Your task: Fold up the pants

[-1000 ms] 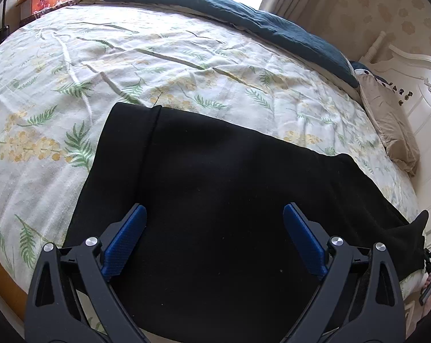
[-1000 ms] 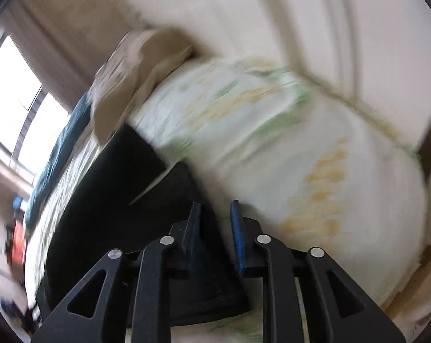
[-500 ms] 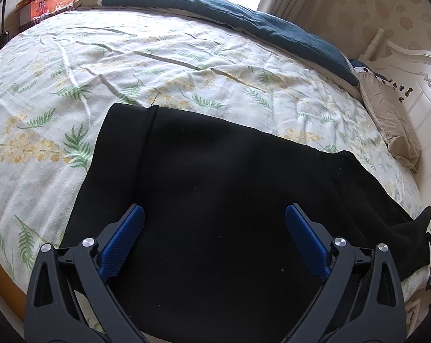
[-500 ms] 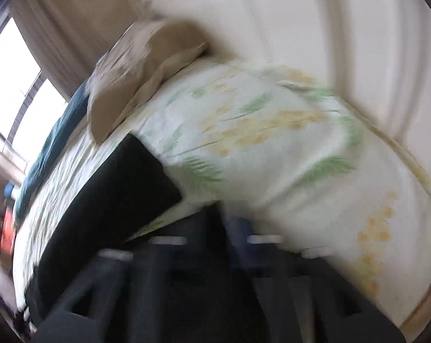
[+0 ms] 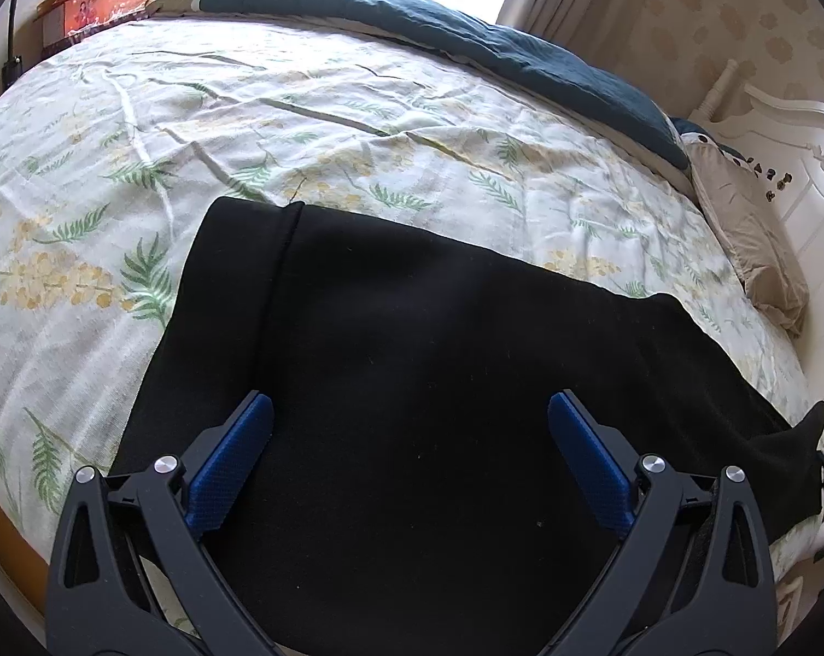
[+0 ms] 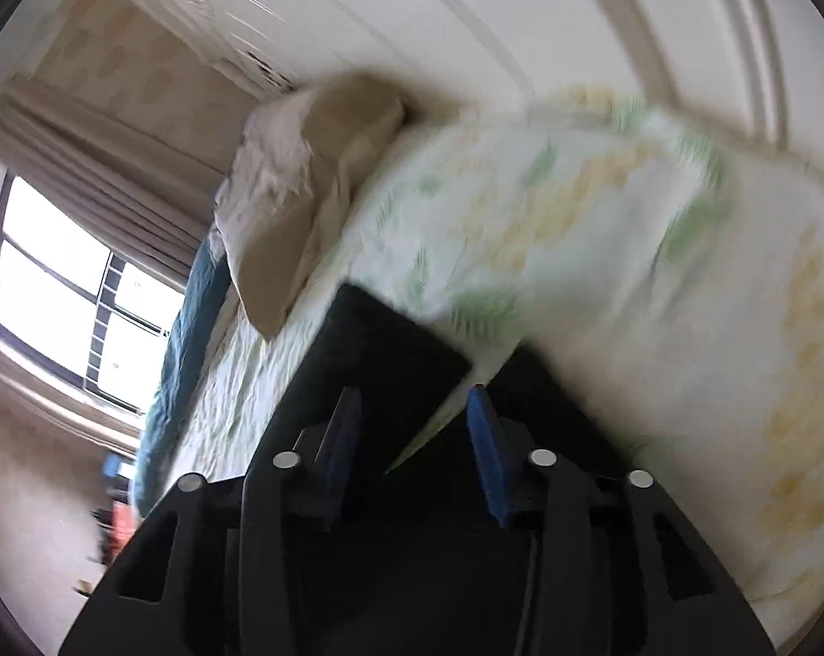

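Black pants (image 5: pixel 439 382) lie flat across the floral bed sheet (image 5: pixel 138 136), with the legs running off to the right. My left gripper (image 5: pixel 412 415) hovers over the near part of the pants, its blue pads wide open and holding nothing. In the blurred right wrist view, my right gripper (image 6: pixel 414 410) is at the leg ends of the pants (image 6: pixel 379 344), near the pillow. Its jaws are opening. Black cloth and a sliver of sheet show in the gap, and the pads do not press on the cloth.
A tan pillow (image 5: pixel 751 251) leans against the white headboard (image 5: pixel 794 142) at the right. A dark teal duvet (image 5: pixel 466 27) lies bunched along the far side of the bed, below a bright window (image 6: pixel 72 284). An orange box (image 5: pixel 100 0) stands at the far left.
The right gripper's jaws, almost closed a second ago, now stand apart, and its view has swung and rolled toward the headboard. The left gripper and the pants have not moved.
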The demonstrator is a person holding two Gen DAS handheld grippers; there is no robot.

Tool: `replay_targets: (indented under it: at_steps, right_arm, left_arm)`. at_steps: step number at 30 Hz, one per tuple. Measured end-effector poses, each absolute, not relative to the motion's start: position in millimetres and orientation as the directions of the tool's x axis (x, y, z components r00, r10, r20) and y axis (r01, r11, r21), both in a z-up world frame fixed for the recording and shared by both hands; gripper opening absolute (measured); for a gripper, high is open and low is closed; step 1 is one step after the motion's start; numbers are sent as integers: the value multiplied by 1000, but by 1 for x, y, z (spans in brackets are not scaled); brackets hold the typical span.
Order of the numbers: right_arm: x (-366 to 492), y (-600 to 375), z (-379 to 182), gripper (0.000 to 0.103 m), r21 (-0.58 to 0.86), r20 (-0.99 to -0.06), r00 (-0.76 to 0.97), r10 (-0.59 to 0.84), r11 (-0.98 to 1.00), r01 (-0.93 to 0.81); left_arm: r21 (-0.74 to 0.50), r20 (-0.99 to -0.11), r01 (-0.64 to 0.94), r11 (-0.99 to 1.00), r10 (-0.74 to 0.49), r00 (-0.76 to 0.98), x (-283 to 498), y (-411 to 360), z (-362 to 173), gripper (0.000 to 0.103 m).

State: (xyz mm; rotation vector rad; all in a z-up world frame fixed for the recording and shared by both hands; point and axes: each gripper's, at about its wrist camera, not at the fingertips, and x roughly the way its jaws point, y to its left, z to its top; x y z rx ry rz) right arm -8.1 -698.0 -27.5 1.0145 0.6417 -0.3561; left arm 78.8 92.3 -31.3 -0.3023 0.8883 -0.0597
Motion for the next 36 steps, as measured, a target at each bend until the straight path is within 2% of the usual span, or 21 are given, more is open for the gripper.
replay_targets:
  at_steps: [5,13,14,16,17,21,24,26,30,34,36]
  right_arm:
    - [8,-697,-30,41,622,-677,734,-60,486,614]
    - [24,-697,-40,44,641,-685,725,-66,417,644]
    - [25,-696,-40,42,638,-687,724,-66,422,644]
    - [32,-695,-43,14,640,-691,722,-40,431,636]
    - [32,-694,-45,10,640,-691,721,-38,431,636]
    - [20,-689,-42,6,687,-639,767,-54,407,601]
    - [11,-688,-46,6,752,-589,808,-23,349,559]
    - [5,-689,-61,9,841,-510,858,57,242,483]
    - [-1,-678,-68,10,888,-443,891,98,190,420]
    - [3,-655,-62,34,905,-400,907,132,215,367]
    - [8,-649,-56,40,891,-416,900,127,255,376]
  left_arm:
    - [-290,-751,-70,955,-181,635,77,92,-31,100]
    - [-288,-749,-68,955,-180,638,76,92,-31,100]
    - [-283,-748,-66,957,-178,639,76,92,-31,100]
    - [-277,-747,-64,959,-173,642,76,90,-29,100]
    - [-276,-746,-64,959,-172,643,76,91,-29,100]
    - [-287,-747,-65,956,-181,640,75,91,-30,100]
    - [-300,-745,-65,952,-191,639,76,91,-29,100]
    - [-304,-743,-69,950,-191,641,75,92,-30,100]
    - [-301,-743,-68,951,-189,641,76,92,-30,100]
    - [-301,-743,-69,951,-188,642,76,92,-30,100]
    - [-300,-744,-69,951,-188,642,75,92,-30,100]
